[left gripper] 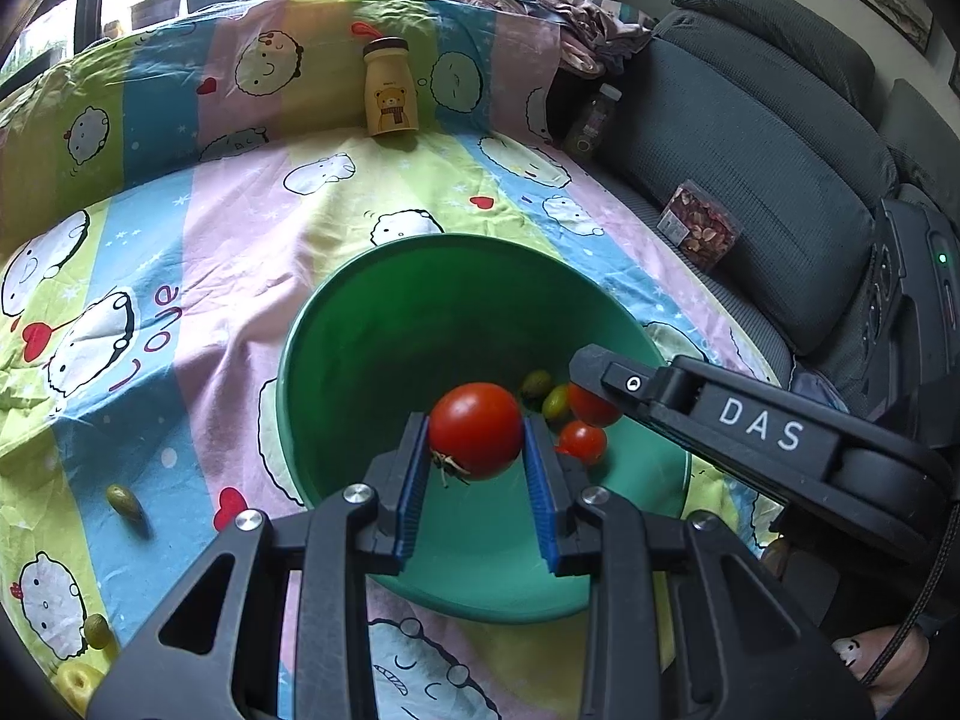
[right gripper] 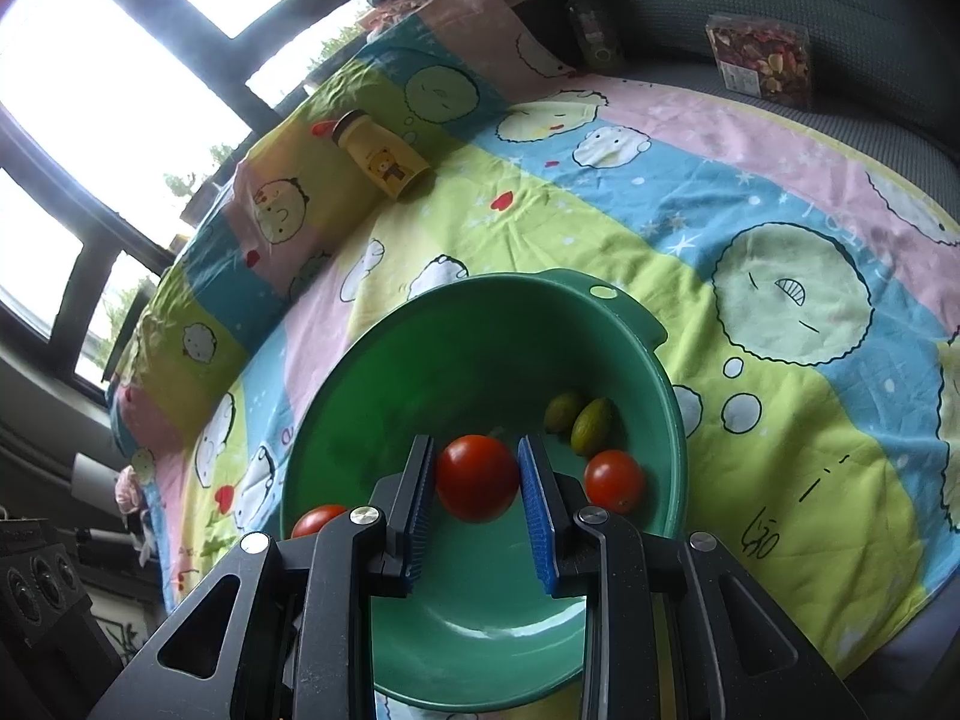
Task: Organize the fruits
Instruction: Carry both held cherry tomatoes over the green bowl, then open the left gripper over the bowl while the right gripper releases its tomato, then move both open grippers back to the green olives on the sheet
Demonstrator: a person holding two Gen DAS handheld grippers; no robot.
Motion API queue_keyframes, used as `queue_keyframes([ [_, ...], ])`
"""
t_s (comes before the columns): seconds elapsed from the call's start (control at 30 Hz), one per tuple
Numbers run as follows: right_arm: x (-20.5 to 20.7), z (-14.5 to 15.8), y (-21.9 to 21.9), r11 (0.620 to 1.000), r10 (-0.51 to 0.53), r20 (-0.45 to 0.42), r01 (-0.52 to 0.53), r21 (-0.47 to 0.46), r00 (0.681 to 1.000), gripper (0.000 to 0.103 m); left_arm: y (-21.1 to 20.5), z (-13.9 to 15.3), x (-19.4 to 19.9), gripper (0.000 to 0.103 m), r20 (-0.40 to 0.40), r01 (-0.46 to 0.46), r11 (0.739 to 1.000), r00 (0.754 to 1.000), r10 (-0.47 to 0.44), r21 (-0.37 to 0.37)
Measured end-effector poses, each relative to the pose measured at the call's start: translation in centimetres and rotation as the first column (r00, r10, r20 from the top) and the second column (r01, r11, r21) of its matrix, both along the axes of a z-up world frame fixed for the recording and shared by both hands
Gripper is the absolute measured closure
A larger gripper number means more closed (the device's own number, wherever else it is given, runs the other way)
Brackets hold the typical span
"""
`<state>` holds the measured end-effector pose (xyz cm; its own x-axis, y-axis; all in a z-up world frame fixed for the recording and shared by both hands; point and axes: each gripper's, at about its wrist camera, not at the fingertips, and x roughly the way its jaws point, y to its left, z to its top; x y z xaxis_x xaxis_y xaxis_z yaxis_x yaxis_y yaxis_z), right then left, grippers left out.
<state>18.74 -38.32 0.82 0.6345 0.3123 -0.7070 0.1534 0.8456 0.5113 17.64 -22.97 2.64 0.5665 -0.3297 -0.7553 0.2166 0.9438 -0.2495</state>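
I am at the dropping-in step of sorting the fruit: both of my tools hang over the green bowl (left gripper: 372, 324), which sits on the cartoon-print sheet (left gripper: 198, 228) and fills the lower middle of both views, and each tool carries a tomato above it. To my judgement the next move calls for lowering each fruit close to the bowl floor and parting the jaws gently, one side at a time, so that neither tomato bounces out or bruises the ones below; after that the loose green fruit (left gripper: 125, 502) at the lower left of the left view is still out on the sheet and will want fetching. In the bowl already lie two small green fruits (right gripper: 581, 420) side by side and a red cherry tomato (right gripper: 614, 481) at the right of the right view. My left gripper (left gripper: 477, 444) has its jaws narrowly parted and clamped on a red tomato (left gripper: 476, 429), stem turned downward, blue pads pressing both flanks. My right gripper (right gripper: 477, 477) likewise has its jaws drawn in and clamped on a second red tomato (right gripper: 477, 478), held in mid-frame above the bowl floor.
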Motion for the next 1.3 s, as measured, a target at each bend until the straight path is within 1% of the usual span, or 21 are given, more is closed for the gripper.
queue_keyframes([
  [0.67, 0.3, -0.1, 0.5, 0.999, 0.002, -0.023, -0.003, -0.049, 1.0, 0.073, 0.5, -1.2, 0.5, 0.072, -0.045, -0.019, 1.0, 0.999, 0.02, 0.014],
  [0.93, 0.2, 0.0, 0.6, 0.999, 0.0, -0.029, -0.002, -0.052, 1.0, 0.073, 1.0, -0.9, 0.2, 0.072, -0.031, -0.037, 0.999, 0.999, 0.038, 0.019],
  [0.97, 0.2, 0.1, 0.7, 0.998, 0.0, -0.026, -0.002, -0.055, 1.0, 0.073, 1.1, -0.7, 0.1, 0.072, -0.028, -0.038, 0.999, 0.999, 0.039, 0.016],
  [1.0, 0.1, 0.2, 0.7, 0.999, 0.001, -0.022, -0.002, -0.049, 1.0, 0.072, 1.3, -0.6, -0.1, 0.069, -0.024, -0.041, 0.999, 0.999, 0.041, 0.011],
  [1.03, 0.1, 0.2, 0.7, 0.999, 0.002, -0.02, -0.003, -0.041, 1.0, 0.071, 1.5, -0.4, -0.2, 0.064, -0.02, -0.046, 0.999, 0.999, 0.047, 0.005],
  [1.1, 0.0, 0.4, 0.8, 0.999, 0.006, -0.01, -0.006, -0.044, 1.0, 0.069, 2.0, 0.0, -0.6, 0.059, -0.008, -0.062, 0.998, 0.998, 0.062, -0.003],
  [1.2, -0.2, 0.8, 1.1, 0.999, 0.008, 0.007, -0.007, -0.051, 1.0, 0.061, 3.2, 0.8, -1.3, 0.055, 0.01, -0.092, 0.996, 0.996, 0.092, -0.012],
  [1.3, -0.4, 1.3, 1.6, 0.998, 0.019, 0.026, -0.018, -0.057, 0.999, 0.059, 4.8, 1.7, -2.2, 0.05, 0.03, -0.129, 0.992, 0.991, 0.129, -0.018],
])
